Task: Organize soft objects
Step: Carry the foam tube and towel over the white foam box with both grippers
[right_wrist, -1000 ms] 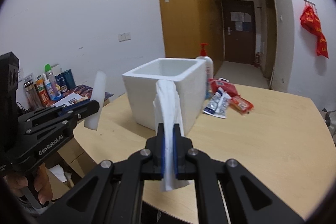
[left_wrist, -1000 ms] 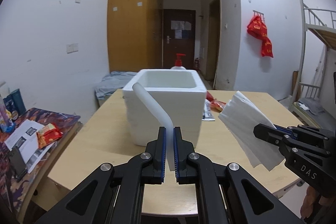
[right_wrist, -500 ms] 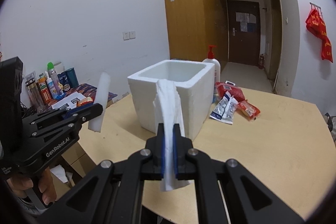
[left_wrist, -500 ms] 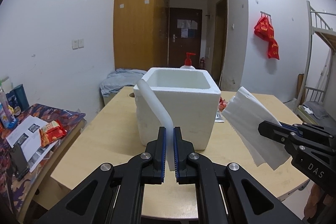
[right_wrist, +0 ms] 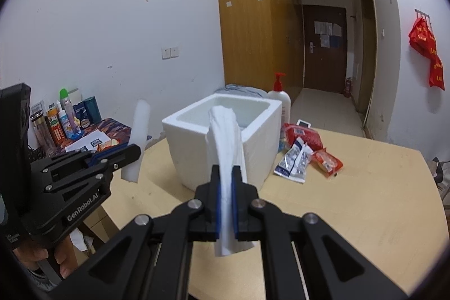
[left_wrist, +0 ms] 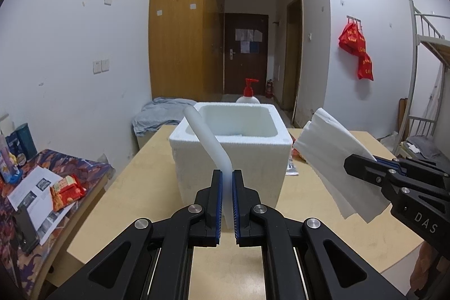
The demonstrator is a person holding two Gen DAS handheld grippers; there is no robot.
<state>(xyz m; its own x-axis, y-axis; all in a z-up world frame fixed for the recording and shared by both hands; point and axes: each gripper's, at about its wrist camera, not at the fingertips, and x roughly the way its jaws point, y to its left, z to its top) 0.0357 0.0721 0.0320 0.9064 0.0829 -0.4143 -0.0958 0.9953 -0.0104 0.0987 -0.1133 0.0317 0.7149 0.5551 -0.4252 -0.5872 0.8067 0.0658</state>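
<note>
- Holding both loads up in front of the white foam box, which sits on the bench with its top open to receive soft things.
- Left gripper: jaws nearly closed, pinching the low end of a bent white foam strip whose far end leans up and left toward the box rim.
- Right gripper: jaws clamped on a folded white tissue, hanging limp past them.
- Both are gripped by 1 end, likely so each drops cleanly into the box.
- Snack packets lie right of the box.
</note>
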